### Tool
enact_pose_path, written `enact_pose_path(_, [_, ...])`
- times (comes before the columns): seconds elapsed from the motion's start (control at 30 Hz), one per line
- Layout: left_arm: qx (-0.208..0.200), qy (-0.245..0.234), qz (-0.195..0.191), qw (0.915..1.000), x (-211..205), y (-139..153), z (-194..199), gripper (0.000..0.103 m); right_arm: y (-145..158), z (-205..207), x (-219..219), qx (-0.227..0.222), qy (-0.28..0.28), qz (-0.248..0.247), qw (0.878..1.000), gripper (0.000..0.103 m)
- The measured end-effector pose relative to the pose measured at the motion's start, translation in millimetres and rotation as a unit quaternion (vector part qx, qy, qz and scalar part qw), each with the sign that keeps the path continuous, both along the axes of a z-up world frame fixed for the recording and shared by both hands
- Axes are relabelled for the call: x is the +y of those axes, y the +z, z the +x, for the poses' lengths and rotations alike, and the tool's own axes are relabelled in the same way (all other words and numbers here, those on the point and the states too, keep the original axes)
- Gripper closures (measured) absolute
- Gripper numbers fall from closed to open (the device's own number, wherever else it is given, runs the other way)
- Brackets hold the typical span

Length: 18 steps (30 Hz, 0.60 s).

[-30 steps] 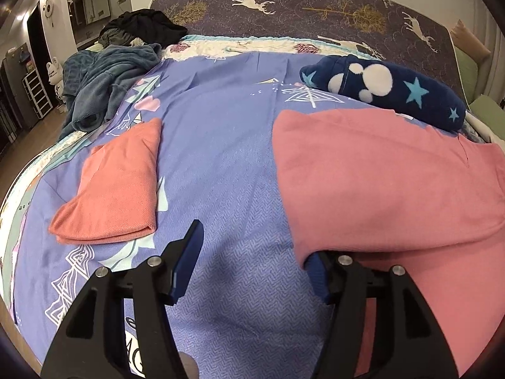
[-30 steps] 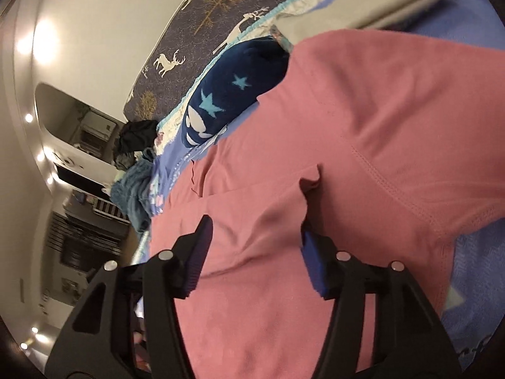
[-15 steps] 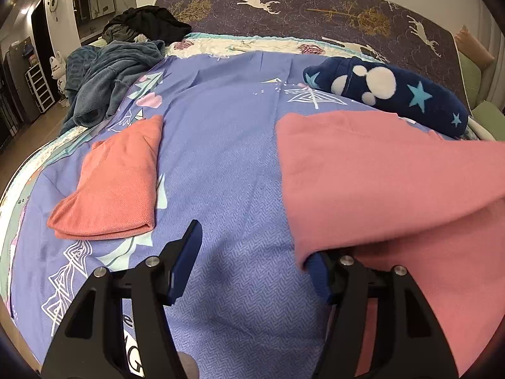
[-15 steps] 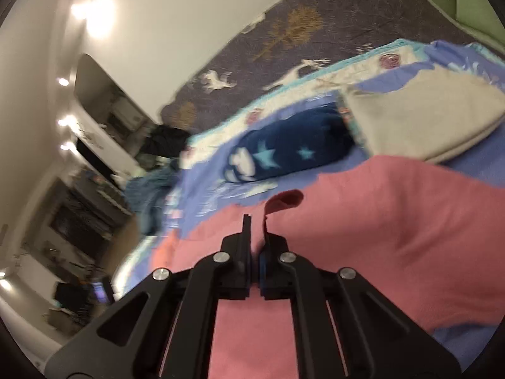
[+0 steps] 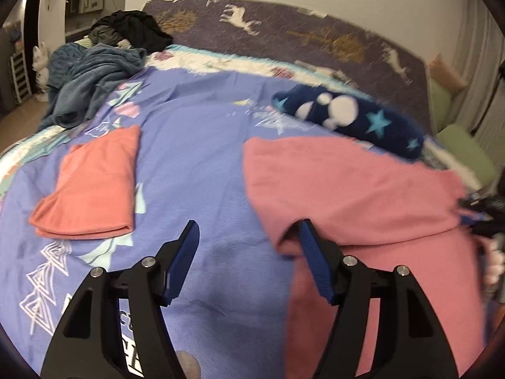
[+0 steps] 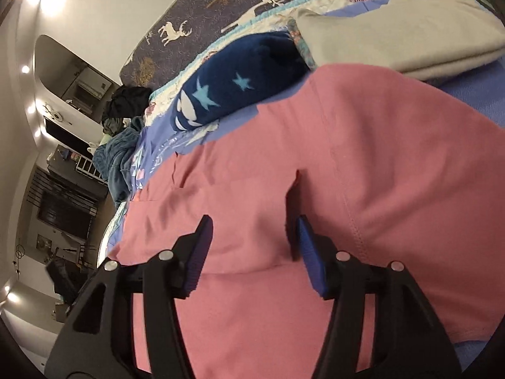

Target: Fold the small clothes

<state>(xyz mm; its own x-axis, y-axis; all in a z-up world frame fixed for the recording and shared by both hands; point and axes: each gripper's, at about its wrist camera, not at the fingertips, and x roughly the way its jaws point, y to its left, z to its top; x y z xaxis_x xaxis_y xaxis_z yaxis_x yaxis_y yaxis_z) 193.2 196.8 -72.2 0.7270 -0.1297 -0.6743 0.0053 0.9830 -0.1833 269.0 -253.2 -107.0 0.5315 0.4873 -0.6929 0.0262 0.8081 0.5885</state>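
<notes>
A pink garment (image 5: 363,195) lies spread on the purple bedsheet (image 5: 195,158), its upper layer doubled over the lower, just in front of a navy star-patterned pillow (image 5: 353,120). The left tongs (image 5: 249,262) are spread wide, empty, the right pad (image 5: 312,262) touching the garment's folded corner. The right tongs (image 6: 252,249) hover over the pink cloth with their jaws wide apart, gripping nothing. A folded coral garment (image 5: 94,186) rests well to the left of the pink one; a cream folded cloth (image 6: 394,34) sits beside the pillow.
</notes>
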Motion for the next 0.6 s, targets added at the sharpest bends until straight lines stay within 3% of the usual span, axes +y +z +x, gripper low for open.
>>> enact_pose_path(0.07, [-0.017,0.003,-0.013,0.9998,6,14,-2,0.036,1,1,3,-0.004,0.001,-0.004,1.0,0.046])
enact_pose_path(0.13, [-0.021,0.015,-0.013,0.9996,12,20,11,0.036,2,1,8,-0.013,0.004,-0.028,1.0,0.059])
enact_pose_path(0.17, [-0.015,0.016,-0.013,0.9997,15,19,25,0.036,1,1,11,-0.015,0.006,-0.044,0.999,0.082])
enact_pose_path(0.2, [-0.002,0.012,-0.018,0.9998,15,15,39,0.036,1,2,15,-0.014,0.008,-0.055,0.998,0.097])
enact_pose_path(0.4, [0.09,-0.016,-0.061,0.9939,6,-27,112,0.041,46,-29,30,-0.094,0.019,-0.057,0.994,0.099])
enact_pose_path(0.5, [0.128,-0.019,-0.115,0.9849,4,-49,135,0.061,55,-36,27,-0.099,0.024,-0.079,0.992,0.099])
enact_pose_path(0.53, [0.121,-0.013,-0.12,0.9853,4,-50,137,0.072,51,-35,23,-0.088,0.021,-0.093,0.992,0.099])
enact_pose_path(0.57, [0.113,-0.015,-0.125,0.9856,5,-48,139,0.096,41,-31,18,-0.066,0.013,-0.105,0.992,0.099])
enact_pose_path(0.6, [0.111,-0.018,-0.132,0.9849,6,-46,139,0.097,35,-28,16,-0.054,0.008,-0.104,0.993,0.099])
